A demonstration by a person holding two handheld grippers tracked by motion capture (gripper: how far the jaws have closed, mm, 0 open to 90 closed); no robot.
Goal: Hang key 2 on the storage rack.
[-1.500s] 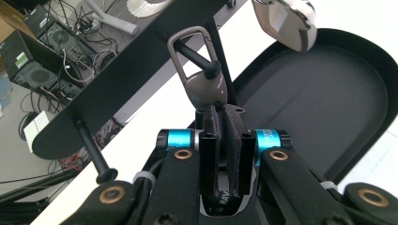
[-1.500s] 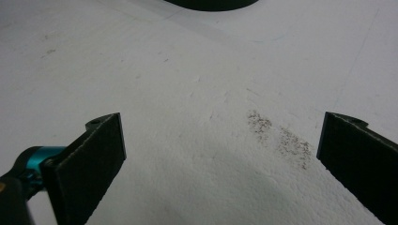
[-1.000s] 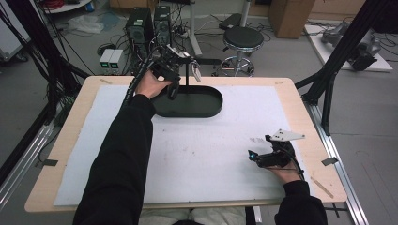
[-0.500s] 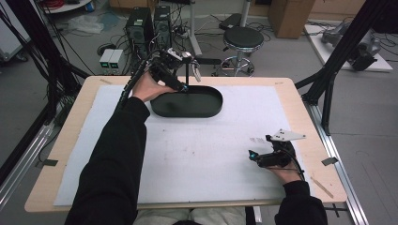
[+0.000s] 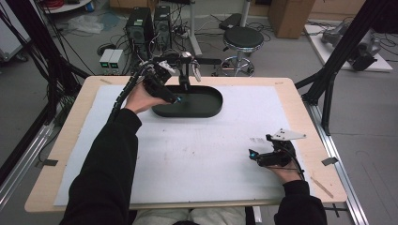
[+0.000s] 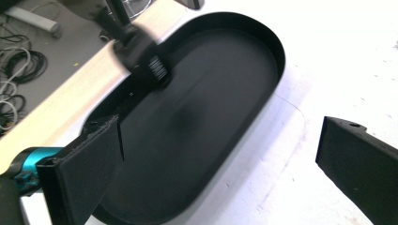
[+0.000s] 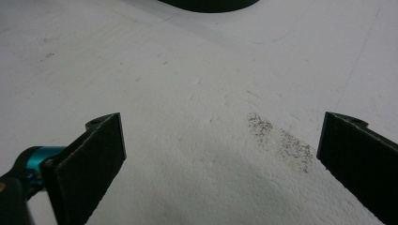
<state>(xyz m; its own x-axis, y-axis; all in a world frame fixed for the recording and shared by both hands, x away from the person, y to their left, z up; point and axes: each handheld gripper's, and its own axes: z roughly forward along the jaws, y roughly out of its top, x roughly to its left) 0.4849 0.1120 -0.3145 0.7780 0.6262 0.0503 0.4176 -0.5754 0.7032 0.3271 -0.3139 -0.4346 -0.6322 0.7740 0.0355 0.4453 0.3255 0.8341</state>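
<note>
On white mat, one black tray (image 5: 206, 107), two open claws

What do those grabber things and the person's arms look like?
Each hand-held gripper, the left and the right, is black with two flat black jaws and a teal part at the base. A ribbed black cable trails from the left one; a grey three-cornered plate tops the right. The sleeves are black.

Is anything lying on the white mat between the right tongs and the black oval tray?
No: in the high view the white mat is bare between the right tongs and the black oval tray, apart from faint dark specks.
</note>
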